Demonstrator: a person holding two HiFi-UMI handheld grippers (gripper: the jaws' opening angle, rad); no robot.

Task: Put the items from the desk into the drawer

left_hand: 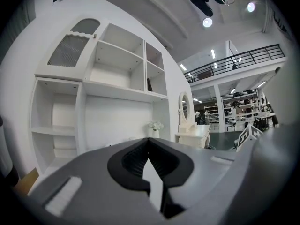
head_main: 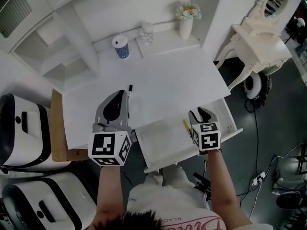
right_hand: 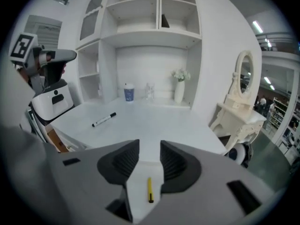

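A black-and-white marker lies on the white desk, just beyond the tips of my left gripper. In the left gripper view that gripper is shut, tips meeting, with nothing between them. The drawer stands pulled out under the desk's front edge. A yellow pen lies in it near its right side. My right gripper hangs above that pen, open and empty, tilted downward.
A blue-and-white cup, a clear glass and a vase of flowers stand at the desk's back, under white shelves. A white dressing table is to the right. White-and-black cases sit on the left.
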